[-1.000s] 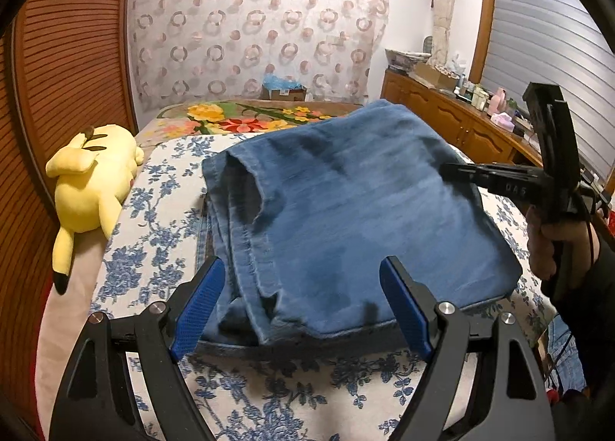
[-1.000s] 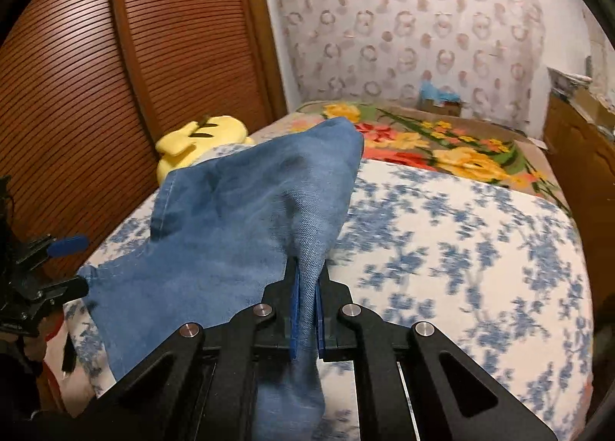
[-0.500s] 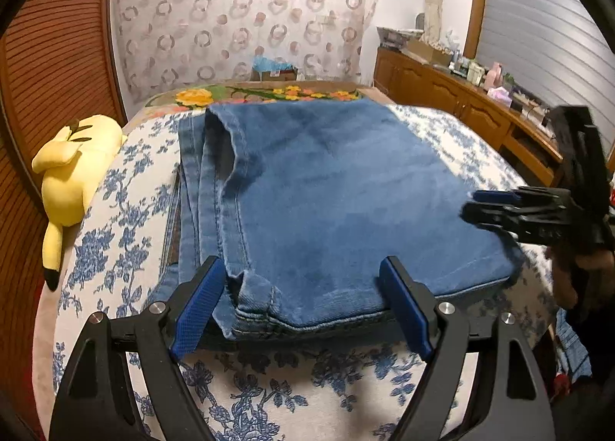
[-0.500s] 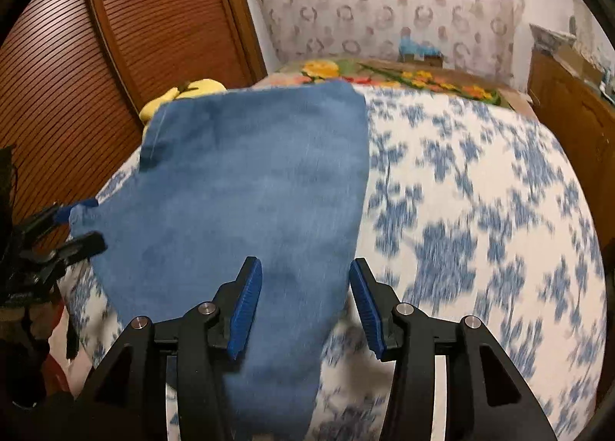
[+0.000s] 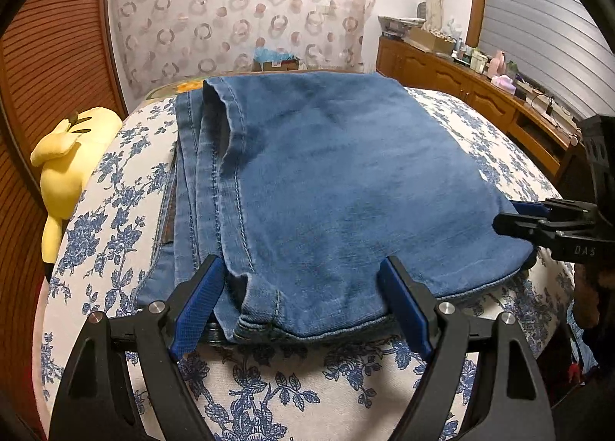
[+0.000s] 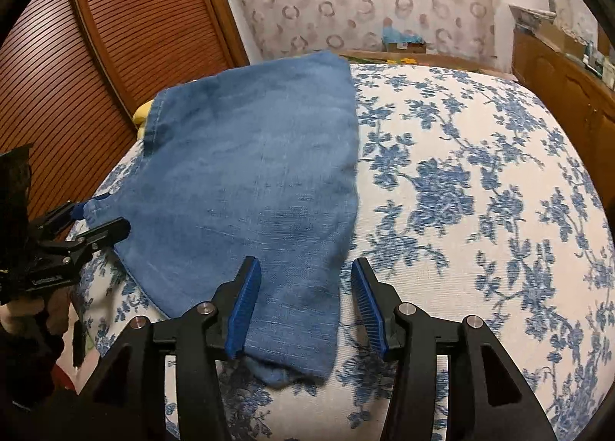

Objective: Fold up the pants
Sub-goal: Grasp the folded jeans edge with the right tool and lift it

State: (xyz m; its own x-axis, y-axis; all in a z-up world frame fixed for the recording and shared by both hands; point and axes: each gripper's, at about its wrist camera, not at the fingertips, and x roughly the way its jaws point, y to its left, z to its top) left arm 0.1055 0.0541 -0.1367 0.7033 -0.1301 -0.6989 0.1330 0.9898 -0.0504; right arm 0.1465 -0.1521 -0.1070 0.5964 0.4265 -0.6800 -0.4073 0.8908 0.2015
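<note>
Blue jeans lie folded in layers on the flowered bedspread; they also show in the right wrist view. My left gripper is open, its blue pads on either side of the near hem, holding nothing. My right gripper is open over the near corner of the denim, holding nothing. The right gripper also shows in the left wrist view at the jeans' right corner. The left gripper shows in the right wrist view at the jeans' left corner.
A yellow plush toy lies at the bed's left edge by the slatted wooden doors. A wooden sideboard with small items runs along the right. A cardboard box sits beyond the bed by the curtain.
My right gripper opened and let go of the denim, which dropped flat onto the folded stack. Both grippers have drawn back toward the near edge.
</note>
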